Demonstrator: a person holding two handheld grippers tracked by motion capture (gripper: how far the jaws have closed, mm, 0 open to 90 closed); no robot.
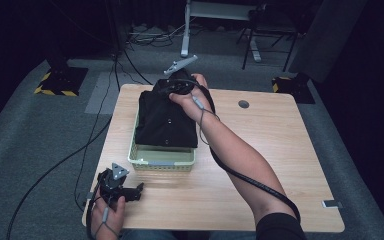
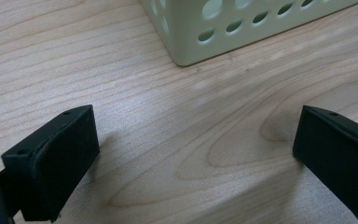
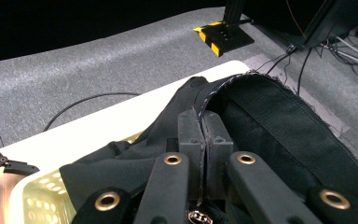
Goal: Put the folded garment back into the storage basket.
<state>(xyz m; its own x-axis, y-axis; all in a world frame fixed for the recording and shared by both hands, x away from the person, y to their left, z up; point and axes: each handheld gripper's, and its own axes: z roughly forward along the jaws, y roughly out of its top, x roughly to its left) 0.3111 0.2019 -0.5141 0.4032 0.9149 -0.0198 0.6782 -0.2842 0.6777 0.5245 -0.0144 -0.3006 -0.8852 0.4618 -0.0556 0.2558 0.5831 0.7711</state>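
At the far end of the pale green basket (image 1: 162,161), the right gripper (image 1: 179,89) has its jaws pressed together on a fold of the black garment (image 1: 166,122); in the right gripper view the cloth's stitched hem (image 3: 242,79) rises from between the closed pads (image 3: 190,135). The garment lies folded on top of the basket, covering most of it, its long axis running from the basket's near wall to its far wall, and the pinched edge sits over the far rim. So the cloth hangs directly from these tongs and stretches back from them toward the person. Any settling of it into the basket, I reckon, depends on lowering that far edge inside the rim.

Beside the basket's near left corner, the left gripper (image 1: 125,191) rests low on the table (image 1: 280,150), jaws wide apart with nothing but bare wood between them, the corner (image 2: 186,51) just ahead. It is well apart from the cloth, so the right hand is the nearer.
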